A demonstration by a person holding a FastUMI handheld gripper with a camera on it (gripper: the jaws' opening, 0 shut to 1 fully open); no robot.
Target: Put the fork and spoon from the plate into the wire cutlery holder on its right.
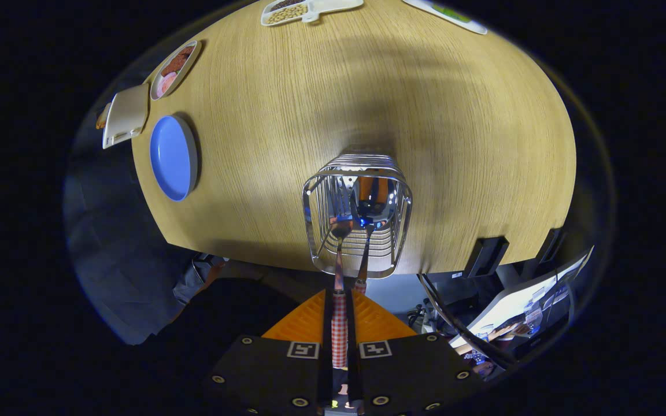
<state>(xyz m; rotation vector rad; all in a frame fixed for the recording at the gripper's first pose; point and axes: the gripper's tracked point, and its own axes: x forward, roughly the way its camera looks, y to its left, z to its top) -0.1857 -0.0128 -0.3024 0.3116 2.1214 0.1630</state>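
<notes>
The gripper (339,312) looks steeply down on a round light-wood bench (414,98), and its two fingers (310,323) stand narrow, pressed from both sides on a slim handle with a red-and-white checked pattern (339,329). That handle runs forward from between the fingers to a metal utensil (340,231) whose head dips over the near rim of the shiny wire cutlery holder (358,211); whether this head is the spoon or the fork is hard to tell through the glare. A second utensil (366,248) with a matching checked handle leans inside the holder just beside the first, its handle end poking out toward the fingers. Fork-like tines show inside the basket, but it is unclear which of the two handles they belong to.

The holder is one square basket of bright horizontal wires, standing just ahead of the fingers near the bench's near edge. One round blue plate (172,157) lies well apart from it, with nothing on it. Beyond the plate sit a cream square dish (127,114) and an oval tray of sliced food (174,68); two more trays (304,10) rest at the far rim.
</notes>
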